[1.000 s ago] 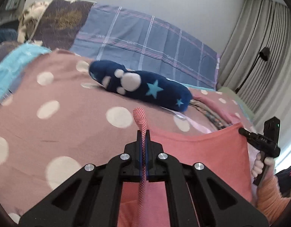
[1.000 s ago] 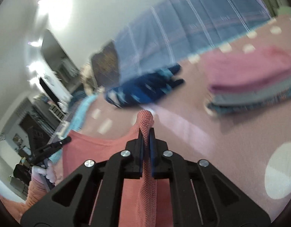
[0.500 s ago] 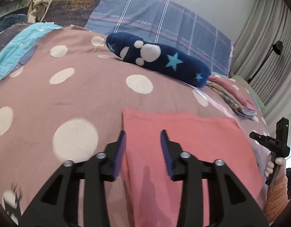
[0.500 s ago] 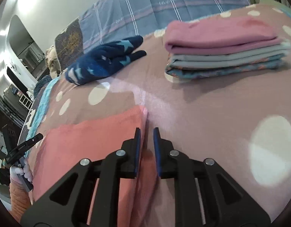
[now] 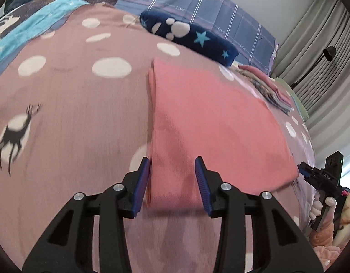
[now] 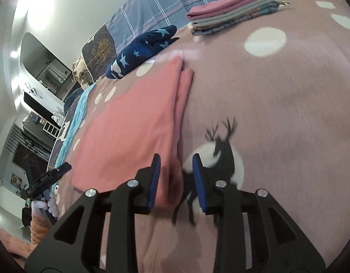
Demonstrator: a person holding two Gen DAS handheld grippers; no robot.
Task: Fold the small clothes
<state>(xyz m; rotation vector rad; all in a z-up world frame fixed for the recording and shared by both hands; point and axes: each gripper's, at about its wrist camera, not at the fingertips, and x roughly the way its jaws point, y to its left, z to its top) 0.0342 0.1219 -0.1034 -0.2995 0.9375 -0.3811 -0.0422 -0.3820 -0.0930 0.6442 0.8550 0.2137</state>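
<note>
The folded coral garment [image 5: 211,122] lies flat at frame centre on the dotted bed cover [image 5: 67,104]. The left gripper [image 5: 172,182] stands with jaws open; the right gripper [image 6: 176,179] has just been opening its jaws, which grip nothing.

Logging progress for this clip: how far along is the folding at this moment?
Done: a stack of folded clothes sits far up the bed, and the salmon garment lies flat with one fold laid in. In hand: nothing; the left claw is open and the right claw has just been opening, each over a near corner without gripping. Left: probably another fold of the salmon piece, then stacking it.
</note>
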